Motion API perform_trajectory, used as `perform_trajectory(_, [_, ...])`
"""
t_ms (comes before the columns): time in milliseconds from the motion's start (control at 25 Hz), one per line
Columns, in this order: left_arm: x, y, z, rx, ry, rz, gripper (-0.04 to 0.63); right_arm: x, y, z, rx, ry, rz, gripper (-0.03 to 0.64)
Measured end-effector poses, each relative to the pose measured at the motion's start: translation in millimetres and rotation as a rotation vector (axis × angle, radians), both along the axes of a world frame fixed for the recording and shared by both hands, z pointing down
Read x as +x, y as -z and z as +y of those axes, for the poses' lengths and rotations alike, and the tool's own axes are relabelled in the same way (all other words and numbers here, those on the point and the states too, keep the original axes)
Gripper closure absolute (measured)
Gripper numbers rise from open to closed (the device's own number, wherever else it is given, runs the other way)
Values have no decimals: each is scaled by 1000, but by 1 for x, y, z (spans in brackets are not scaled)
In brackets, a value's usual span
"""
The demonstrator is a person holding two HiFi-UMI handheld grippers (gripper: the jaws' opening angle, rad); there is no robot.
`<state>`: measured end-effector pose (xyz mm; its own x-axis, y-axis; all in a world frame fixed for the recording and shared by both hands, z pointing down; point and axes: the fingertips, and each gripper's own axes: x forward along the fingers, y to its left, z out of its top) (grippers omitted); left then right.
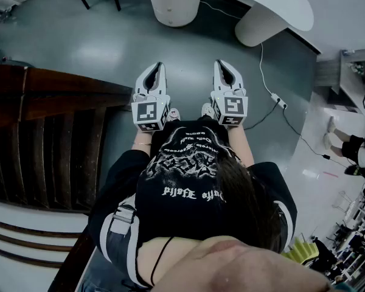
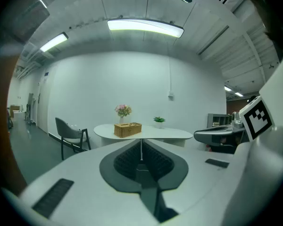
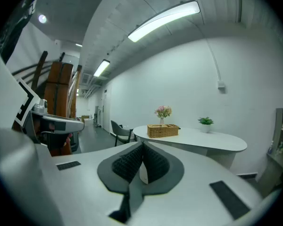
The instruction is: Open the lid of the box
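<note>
While well apart from the counter bearing the wicker box, held side by side: left gripper and right gripper, jaws pressed closed.

Your left gripper holds its jaws together, with nothing between them. Well beyond them, a tan woven box sits on a white oval table.
</note>
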<state>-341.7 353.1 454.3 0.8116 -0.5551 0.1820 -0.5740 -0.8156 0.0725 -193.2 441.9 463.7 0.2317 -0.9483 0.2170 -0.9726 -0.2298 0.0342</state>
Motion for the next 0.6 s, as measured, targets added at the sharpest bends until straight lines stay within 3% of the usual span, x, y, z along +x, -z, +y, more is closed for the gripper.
perform_trajectory(320, [-11,11,-29,41,-33,20,566,-9,12,-18,68,-69,-4,591])
perform_trajectory(600, [-21,14,-42,23,-45,49,566,-18,19,-20,86,-96,2,591])
